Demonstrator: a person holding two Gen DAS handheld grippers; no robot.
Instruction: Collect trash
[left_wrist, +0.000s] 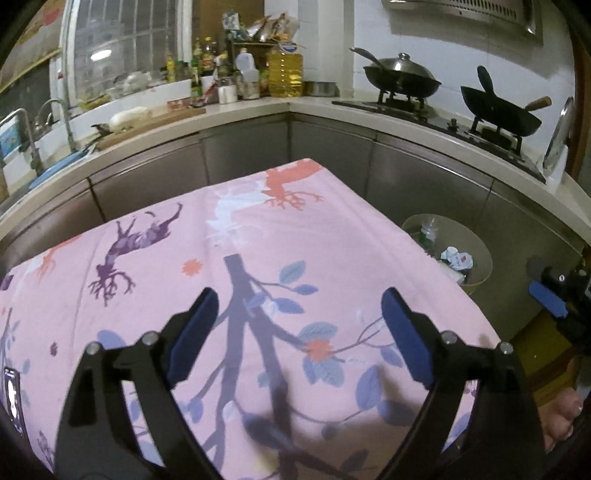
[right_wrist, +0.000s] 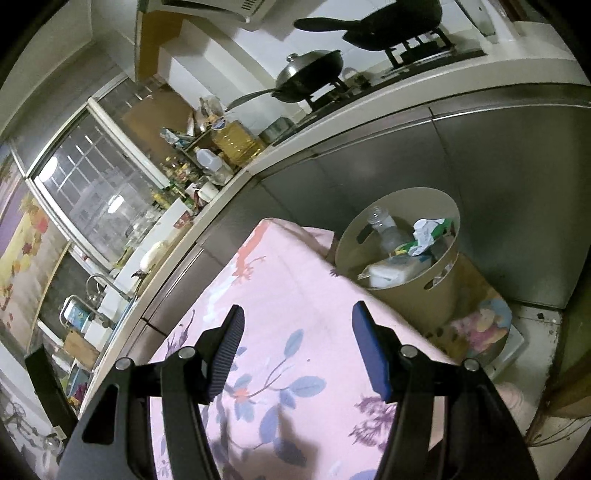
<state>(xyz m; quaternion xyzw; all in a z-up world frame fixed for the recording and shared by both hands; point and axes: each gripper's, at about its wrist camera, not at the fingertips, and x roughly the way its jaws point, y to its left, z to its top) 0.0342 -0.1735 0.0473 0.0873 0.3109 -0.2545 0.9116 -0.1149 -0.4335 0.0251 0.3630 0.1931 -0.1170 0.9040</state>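
Observation:
A beige round trash bin (right_wrist: 432, 291) stands on the floor by the table's far right corner. It holds a clear plastic bottle (right_wrist: 384, 229), crumpled paper (right_wrist: 424, 232) and a white packet (right_wrist: 388, 273). The bin also shows in the left wrist view (left_wrist: 476, 240). My left gripper (left_wrist: 299, 314) is open and empty above the pink flowered tablecloth (left_wrist: 258, 240). My right gripper (right_wrist: 297, 332) is open and empty above the cloth's right part (right_wrist: 295, 295), short of the bin. The right gripper also shows at the right edge of the left wrist view (left_wrist: 554, 295).
A kitchen counter (left_wrist: 258, 107) wraps around behind the table, with bottles, an oil jug (left_wrist: 284, 70), a sink (left_wrist: 44, 155) and two woks (left_wrist: 402, 77) on a stove. Steel cabinet fronts (right_wrist: 498, 184) stand behind the bin. A phone (left_wrist: 13, 395) lies at the table's left edge.

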